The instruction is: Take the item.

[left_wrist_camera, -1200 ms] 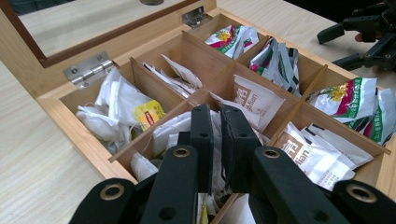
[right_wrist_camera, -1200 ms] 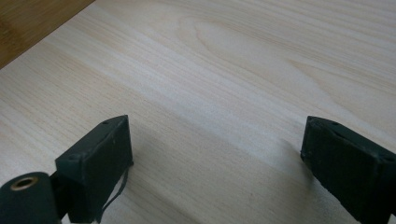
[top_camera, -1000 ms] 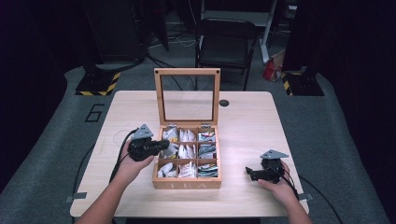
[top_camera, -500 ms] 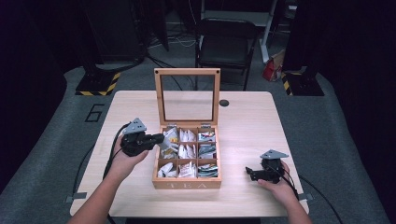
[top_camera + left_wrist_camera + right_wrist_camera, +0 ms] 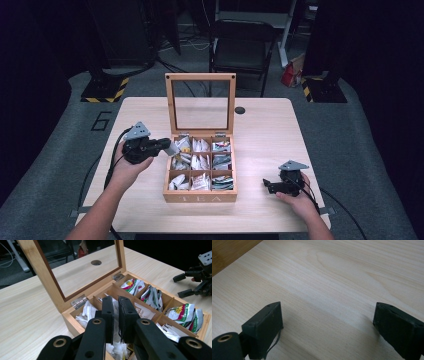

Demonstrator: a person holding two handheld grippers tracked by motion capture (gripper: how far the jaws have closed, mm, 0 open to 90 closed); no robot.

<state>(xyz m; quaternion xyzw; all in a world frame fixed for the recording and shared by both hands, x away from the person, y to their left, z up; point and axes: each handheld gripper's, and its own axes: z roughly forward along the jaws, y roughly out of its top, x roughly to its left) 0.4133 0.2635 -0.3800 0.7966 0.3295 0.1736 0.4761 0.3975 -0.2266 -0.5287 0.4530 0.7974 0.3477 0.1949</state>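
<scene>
While the left gripper (image 5: 167, 146) pinches a tea packet (image 5: 173, 148) over the box's (image 5: 200, 196) far-left corner, lift straight and clear the rim; keep the right gripper (image 5: 268, 185), wide open and empty, by the table's (image 5: 260, 120) right edge.

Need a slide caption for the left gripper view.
Left gripper pinching a tea bag above the open wooden tea box.

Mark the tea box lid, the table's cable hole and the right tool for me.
tea box lid (image 5: 200, 76): high view, top rail of its wooden frame.
cable hole (image 5: 240, 110): high view, centre of the dark opening.
right tool (image 5: 268, 185): high view, midway between its fingertips.
</scene>
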